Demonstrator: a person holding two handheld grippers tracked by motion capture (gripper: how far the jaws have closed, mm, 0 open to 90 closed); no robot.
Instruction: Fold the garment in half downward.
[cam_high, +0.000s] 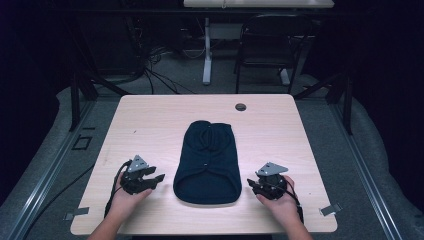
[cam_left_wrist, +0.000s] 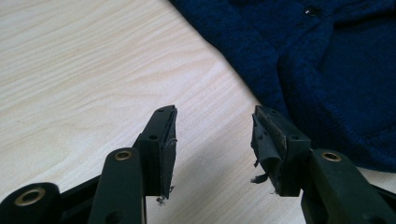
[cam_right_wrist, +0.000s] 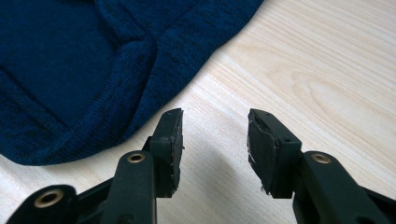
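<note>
Navy knit garment (cam_high: 207, 162) lies flat mid-table (cam_high: 150, 115), folded; sleeves tucked under, type unclear. Ribbed hem nearest me. My left gripper (cam_high: 159, 178) and right gripper (cam_high: 249, 184) flank it, jaws wide apart, holding nothing. Pads (cam_left_wrist: 267, 140) frayed.

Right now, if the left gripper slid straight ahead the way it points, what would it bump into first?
Bare table first, it seems. The left gripper has open jaws aimed over wood, with the dark blue garment off to one side; its edge slants across farther on, so it may come next, though depth is unclear.
</note>
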